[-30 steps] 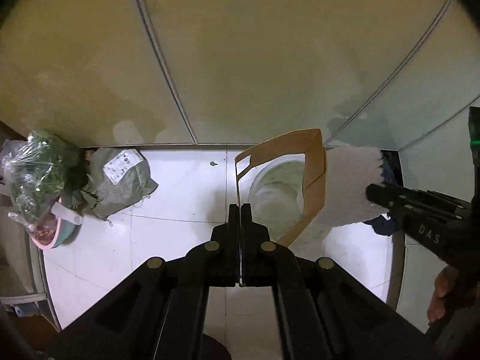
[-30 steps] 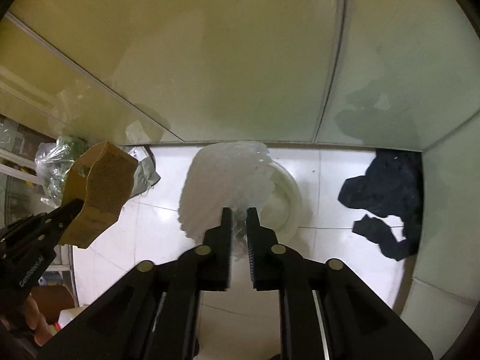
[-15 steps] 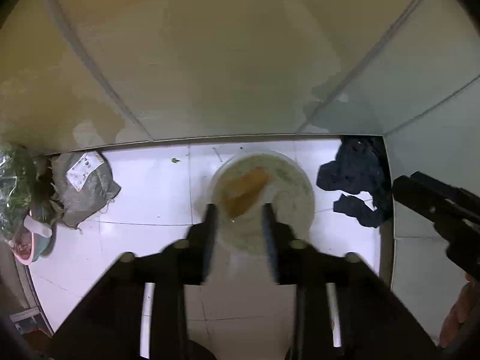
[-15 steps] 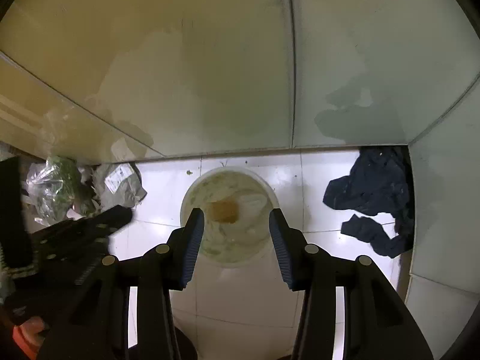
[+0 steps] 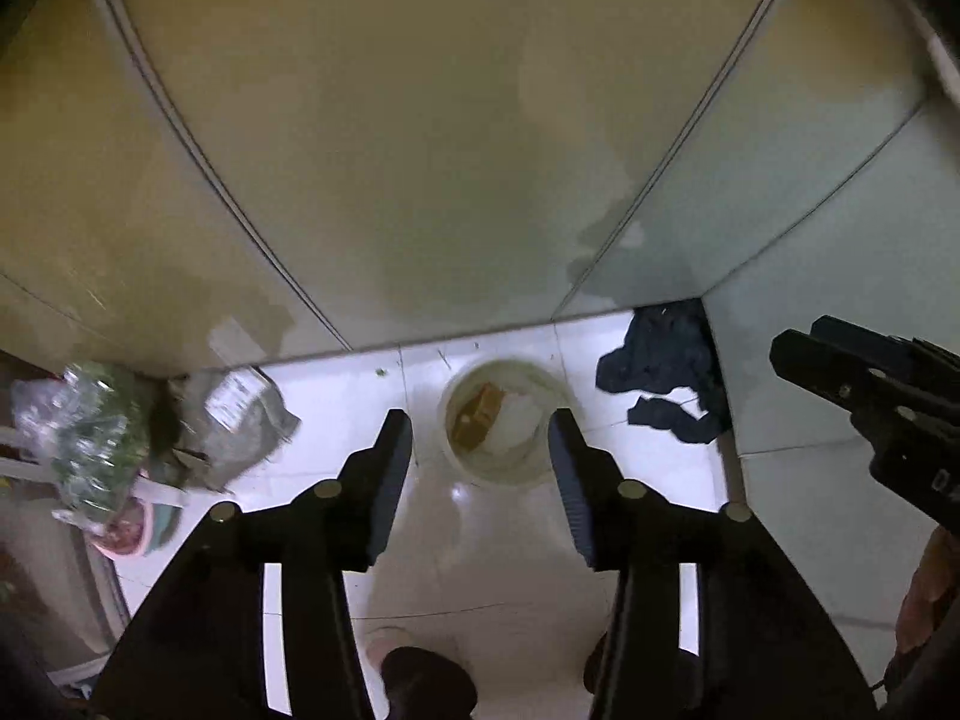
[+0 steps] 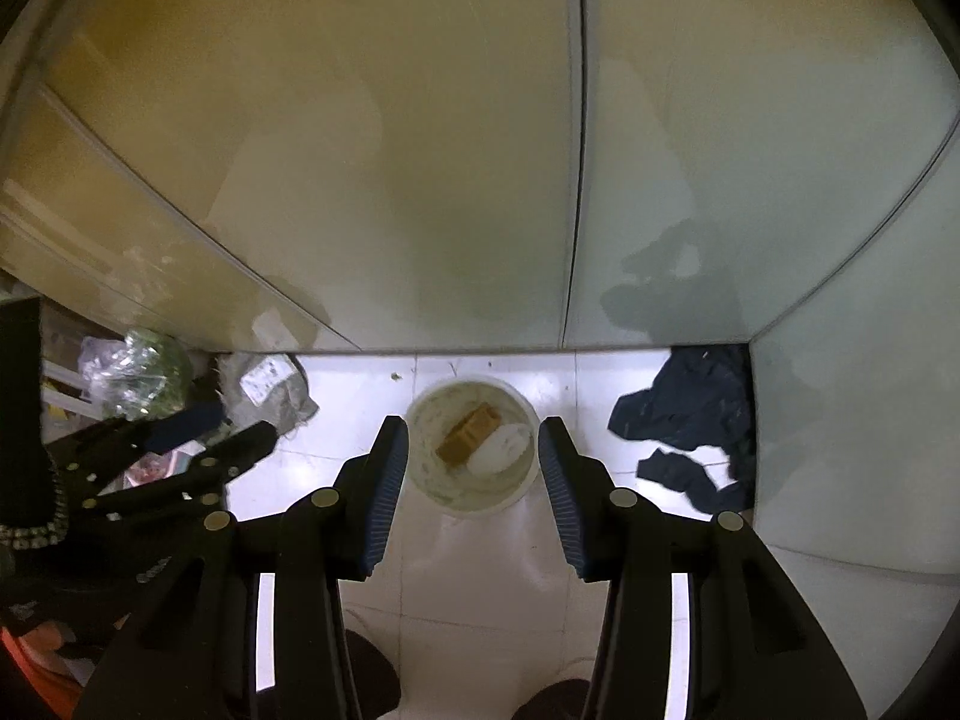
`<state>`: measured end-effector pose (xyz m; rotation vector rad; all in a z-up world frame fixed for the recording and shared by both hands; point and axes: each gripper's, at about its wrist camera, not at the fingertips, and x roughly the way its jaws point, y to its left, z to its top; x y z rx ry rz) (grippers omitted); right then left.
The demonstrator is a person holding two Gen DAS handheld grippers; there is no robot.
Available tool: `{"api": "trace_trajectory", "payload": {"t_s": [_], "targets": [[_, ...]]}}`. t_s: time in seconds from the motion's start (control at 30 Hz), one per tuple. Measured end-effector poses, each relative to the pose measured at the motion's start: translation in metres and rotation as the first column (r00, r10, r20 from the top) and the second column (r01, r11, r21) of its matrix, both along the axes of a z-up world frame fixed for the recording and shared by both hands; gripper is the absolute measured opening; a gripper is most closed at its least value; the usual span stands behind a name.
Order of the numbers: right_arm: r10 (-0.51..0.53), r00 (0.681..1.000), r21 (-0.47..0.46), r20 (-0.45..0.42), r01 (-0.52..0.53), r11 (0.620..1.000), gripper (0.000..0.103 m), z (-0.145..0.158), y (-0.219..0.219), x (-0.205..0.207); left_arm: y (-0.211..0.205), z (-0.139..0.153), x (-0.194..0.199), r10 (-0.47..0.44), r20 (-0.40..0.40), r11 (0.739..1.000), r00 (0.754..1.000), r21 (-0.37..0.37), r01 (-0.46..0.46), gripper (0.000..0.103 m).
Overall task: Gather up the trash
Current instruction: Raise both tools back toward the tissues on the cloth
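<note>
A round white bucket [image 5: 558,408] [image 6: 420,456] stands on the white floor tiles by the wall. Inside it lie a brown cardboard piece [image 5: 477,414] [image 6: 469,435] and a white crumpled paper [image 5: 519,411] [image 6: 501,450]. My left gripper [image 5: 480,450] hangs high above the bucket, its jaws opening with nothing between them. My right gripper [image 6: 474,462] also hovers well above the bucket, open and empty. Each gripper shows at the edge of the other's view: the right gripper [image 5: 864,384] on the right, the left gripper [image 6: 174,456] on the left.
A dark cloth [image 5: 666,372] [image 6: 690,420] lies crumpled in the right corner. On the left sit a grey parcel bag with a label [image 5: 240,420] [image 6: 273,387], a clear bag of greens [image 5: 90,426] [image 6: 138,372] and a pink bowl [image 5: 129,531]. Glossy wall panels rise behind.
Both grippers let go of the cardboard and the white paper, which now lie in the bucket. Both have opened and risen, so the bucket looks smaller and farther below.
</note>
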<state>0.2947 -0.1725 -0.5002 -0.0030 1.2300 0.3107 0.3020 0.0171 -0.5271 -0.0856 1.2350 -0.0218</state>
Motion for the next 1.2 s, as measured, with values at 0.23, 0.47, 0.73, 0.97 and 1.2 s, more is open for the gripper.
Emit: {"api": "trace_trajectory", "payload": {"t_s": [0.23, 0.47, 0.73, 0.97, 1.2], "targets": [[-0.027, 0.995, 0.026, 0.099, 0.024, 0.999, 0.042, 0.131, 0.012, -0.018, 0.022, 0.143, -0.018, -0.02, 0.118, 1.0, 0.993, 0.016, 0.018, 0.054], [-0.076, 0.968, 0.046, 0.238, 0.067, 0.997, 0.042, 0.249, 0.029, -0.042, 0.049, 0.278, -0.033, -0.054, 0.303, 0.998, 0.952, 0.029, 0.048, 0.058], [-0.148, 0.894, 0.061, 0.422, 0.135, 0.989, 0.042, 0.356, 0.052, -0.062, 0.082, 0.394, -0.044, -0.087, 0.499, 0.996, 0.862, 0.027, 0.085, 0.068], [-0.19, 0.831, 0.074, 0.523, 0.178, 0.981, 0.059, 0.401, 0.06, -0.057, 0.09, 0.441, -0.034, -0.086, 0.582, 0.996, 0.809, 0.037, 0.08, 0.093], [-0.184, 0.799, 0.089, 0.573, 0.162, 0.983, 0.063, 0.416, 0.046, -0.017, 0.083, 0.45, 0.018, -0.012, 0.603, 1.0, 0.797, 0.022, -0.001, 0.094]]}}
